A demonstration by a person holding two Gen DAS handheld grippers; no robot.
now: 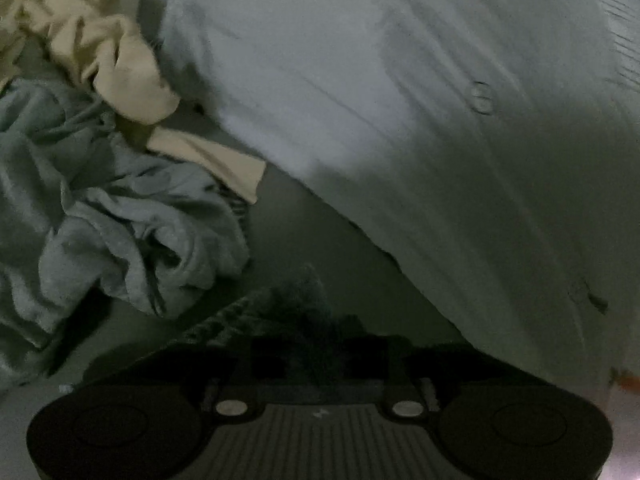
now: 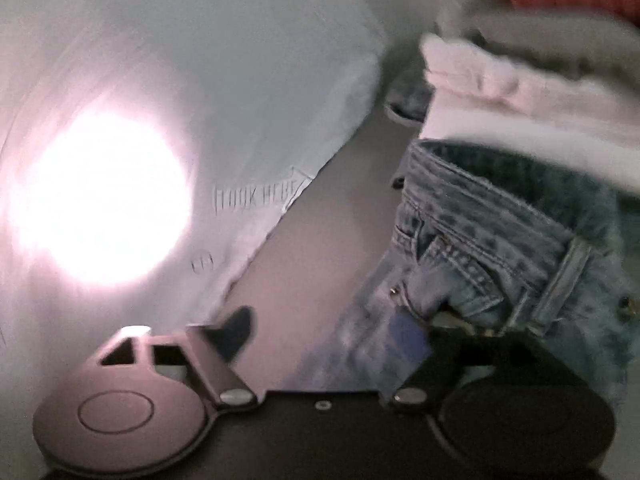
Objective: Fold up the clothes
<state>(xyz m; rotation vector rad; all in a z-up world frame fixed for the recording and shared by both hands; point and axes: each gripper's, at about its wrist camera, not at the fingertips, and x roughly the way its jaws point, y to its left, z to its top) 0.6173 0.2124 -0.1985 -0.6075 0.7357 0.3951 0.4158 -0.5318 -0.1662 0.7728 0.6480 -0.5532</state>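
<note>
Pale blue-white buttoned shirt (image 1: 400, 100) hangs as a taut sheet above the grey table (image 1: 320, 232) — apparently lifted for folding. Left gripper (image 1: 320, 344) lies in shadow; whether it is closed or gripping cannot be told. Right gripper (image 2: 320, 336) stands spread, holding nothing — beside light-wash denim jeans (image 2: 500, 248) under stacked pale folded garments (image 2: 520, 92).

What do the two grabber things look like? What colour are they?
Both are dark, nearly black. The left gripper has two round bulges like big eyes, two shiny silver screws, and a ribbed grey panel with a tiny white mark in the middle. The right gripper has the same round bulges and silver screws, one small screw in the centre, and flat finger arms. One bulge looks pinkish-grey in the light. No cables or sleeves show.
</note>
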